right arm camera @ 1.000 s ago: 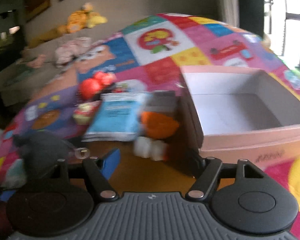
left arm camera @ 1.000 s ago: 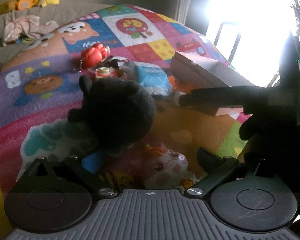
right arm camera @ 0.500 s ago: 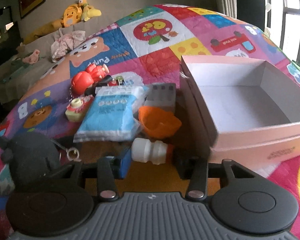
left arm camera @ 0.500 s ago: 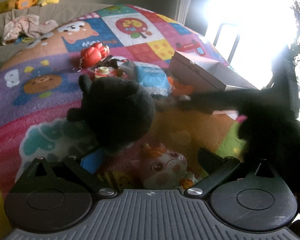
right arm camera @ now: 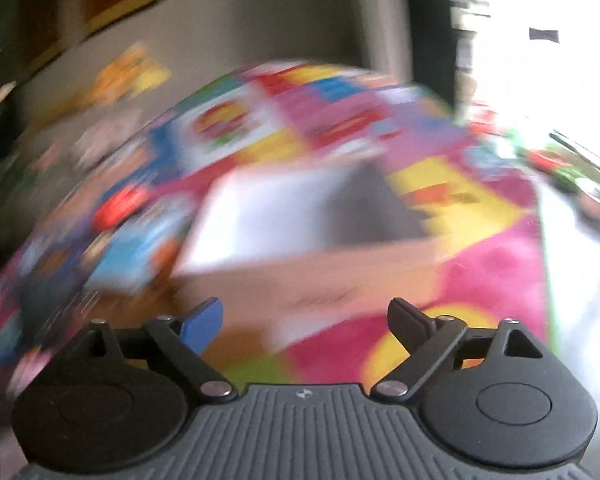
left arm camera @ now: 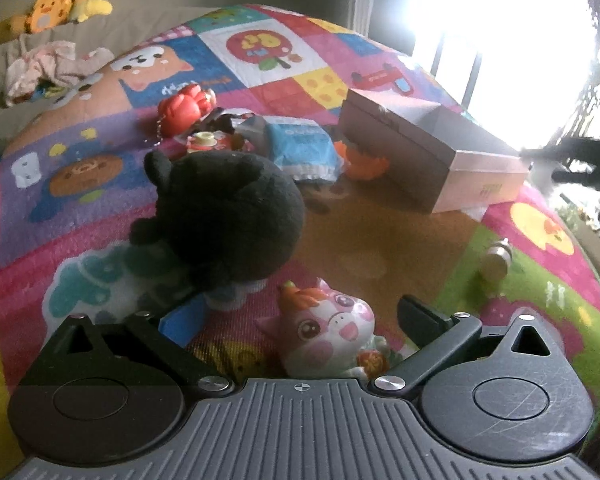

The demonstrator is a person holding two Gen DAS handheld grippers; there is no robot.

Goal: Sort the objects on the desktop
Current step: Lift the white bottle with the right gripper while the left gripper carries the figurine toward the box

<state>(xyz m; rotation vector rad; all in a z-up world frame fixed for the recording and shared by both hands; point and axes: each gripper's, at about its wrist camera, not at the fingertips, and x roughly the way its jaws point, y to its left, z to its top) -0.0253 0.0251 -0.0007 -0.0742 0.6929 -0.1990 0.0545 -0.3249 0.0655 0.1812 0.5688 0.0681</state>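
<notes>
Right tongs (right arm camera: 302, 322): jaws are seen opening and spread wide, one blue-tipped finger (right arm camera: 202, 322) and one black finger; nothing is seen between them. The right wrist view is smeared by motion blur.
Left tongs (left arm camera: 296, 316): jaws are held wide apart; nothing is gripped. The printed pink cat figure of the quilt is seen between them.
Pink cardboard box (left arm camera: 432, 156): open-topped, set on the patchwork quilt (left arm camera: 100, 184); it is also made out, blurred, just ahead of the right tongs (right arm camera: 300, 232). What lies inside cannot be told.
Black round plush toy (left arm camera: 224, 208): laid on the quilt just ahead of the blue-tipped left finger, apart from the box.
Blue and white soft packet (left arm camera: 302, 148): placed between the plush toy and the box, beyond the plush.
Orange plastic piece (left arm camera: 366, 160): found against the near-left side of the box, touching the packet's edge.
Red ball-shaped keychain toy (left arm camera: 182, 108): laid farther back on the quilt, a bead chain trailing from it.
Small red and yellow item (left arm camera: 208, 142): seen just behind the plush; its kind cannot be told.
Small metallic cylinder (left arm camera: 496, 260): stood on the green patch, near the box's near corner, apart from it.
Background: yellow and orange stuffed toys (left arm camera: 66, 10) and crumpled pink cloth (left arm camera: 44, 68) are seen on a grey sofa.
</notes>
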